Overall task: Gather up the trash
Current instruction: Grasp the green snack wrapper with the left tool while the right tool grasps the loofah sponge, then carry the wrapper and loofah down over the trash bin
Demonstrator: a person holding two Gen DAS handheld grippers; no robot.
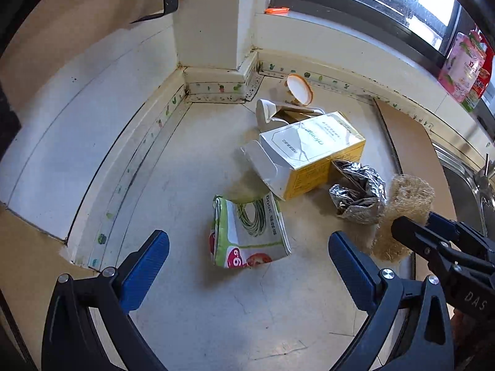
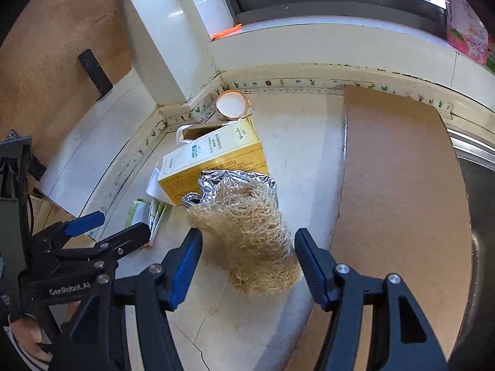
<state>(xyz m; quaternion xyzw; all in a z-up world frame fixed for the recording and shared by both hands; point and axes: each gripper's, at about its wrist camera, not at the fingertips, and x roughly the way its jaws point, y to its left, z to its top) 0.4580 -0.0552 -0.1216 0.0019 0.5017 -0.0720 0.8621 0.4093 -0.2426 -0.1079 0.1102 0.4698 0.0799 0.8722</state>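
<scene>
A green and white wrapper (image 1: 247,235) lies flat on the pale counter, just ahead of my left gripper (image 1: 249,253), which stands wide open above it and touches nothing. Behind the wrapper are a yellow and white carton (image 1: 312,148), a crumpled foil bag (image 1: 359,194) and a tan fibre scrub (image 1: 402,213). In the right wrist view the fibre scrub (image 2: 253,241) lies between the fingers of my right gripper (image 2: 249,262). Its jaws are open and the pads are not squeezing the scrub. The foil bag (image 2: 235,182) and carton (image 2: 213,160) sit behind it.
A crushed paper cup (image 1: 266,111) and a round lid (image 1: 298,89) lie in the corner by the wall column. A brown board (image 2: 402,185) covers the counter on the right, with a steel sink (image 1: 464,185) beyond. Pink packets (image 1: 464,68) stand on the window sill.
</scene>
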